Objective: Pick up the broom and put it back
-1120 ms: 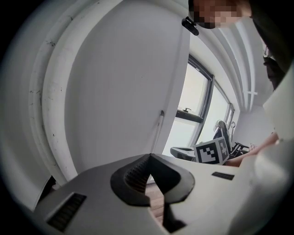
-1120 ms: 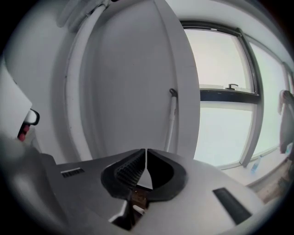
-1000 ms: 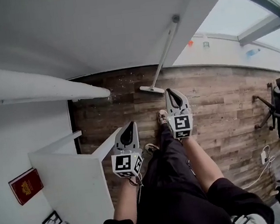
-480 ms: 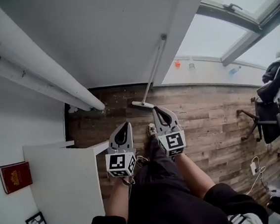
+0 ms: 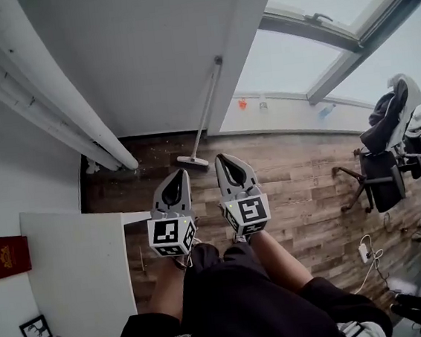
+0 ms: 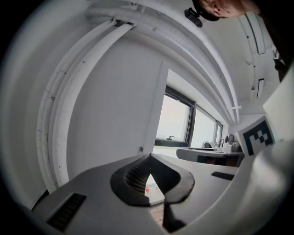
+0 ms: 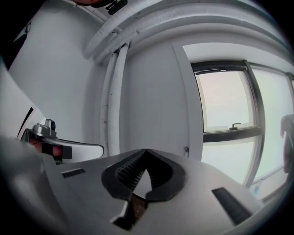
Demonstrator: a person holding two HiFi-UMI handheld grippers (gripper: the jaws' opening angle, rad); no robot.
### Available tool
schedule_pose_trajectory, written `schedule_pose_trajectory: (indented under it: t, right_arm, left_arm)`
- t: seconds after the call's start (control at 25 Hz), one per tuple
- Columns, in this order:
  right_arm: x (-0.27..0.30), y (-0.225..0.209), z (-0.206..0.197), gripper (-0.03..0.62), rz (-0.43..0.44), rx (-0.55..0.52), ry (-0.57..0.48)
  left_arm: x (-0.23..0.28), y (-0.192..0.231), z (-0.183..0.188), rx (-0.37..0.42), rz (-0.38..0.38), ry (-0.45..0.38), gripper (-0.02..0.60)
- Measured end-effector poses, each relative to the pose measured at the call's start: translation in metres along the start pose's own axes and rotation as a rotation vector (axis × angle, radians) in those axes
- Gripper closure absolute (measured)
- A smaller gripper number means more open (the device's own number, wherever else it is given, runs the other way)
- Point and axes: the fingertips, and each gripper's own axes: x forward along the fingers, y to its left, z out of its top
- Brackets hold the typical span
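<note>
Wood floor [image 5: 300, 169] under a white wall [image 5: 146, 58] | broom [image 5: 204, 112] leans in the wall corner, head on the floor ahead | my left gripper [image 5: 182, 173] and right gripper [image 5: 221, 158] both clenched, empty | risk: nudging the handle with closed jaws could topple it.

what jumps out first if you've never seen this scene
The broom leans against the white wall, head on the wood floor. Just below, the left claw and right claw are shut and empty. A red book sits far left.
</note>
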Motion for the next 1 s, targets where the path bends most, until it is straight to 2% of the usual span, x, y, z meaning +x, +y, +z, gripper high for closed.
schedule_pose_trajectory:
  t: [0.12,0.32,0.48,0.6,0.76,1.0]
  right_arm:
    - [-0.018,0.0,0.015,0.572,0.037,-0.02,-0.028]
    - [-0.062,-0.013,0.029,0.572,0.07,-0.037,-0.045]
    - [-0.09,-0.038,0.047,0.572,0.062,-0.04,-0.086]
    - [-0.113,-0.059,0.044,0.572,0.042,-0.032,-0.101]
    - [-0.14,-0.077,0.049,0.572,0.034,-0.005,-0.135]
    - [-0.162,-0.095,0.049,0.573,0.019,0.009,-0.161]
  left_arm:
    - [0.0,-0.027,0.011,0.034,-0.017,-0.028,0.581]
    - [0.006,-0.072,0.004,0.042,-0.009,-0.017,0.581]
    - [0.012,-0.114,0.006,0.044,-0.038,-0.028,0.581]
    - [0.013,-0.143,0.005,0.042,-0.055,-0.03,0.581]
    - [0.013,-0.179,0.006,0.086,-0.076,-0.045,0.581]
    - [0.01,-0.208,0.001,0.125,-0.085,-0.032,0.581]
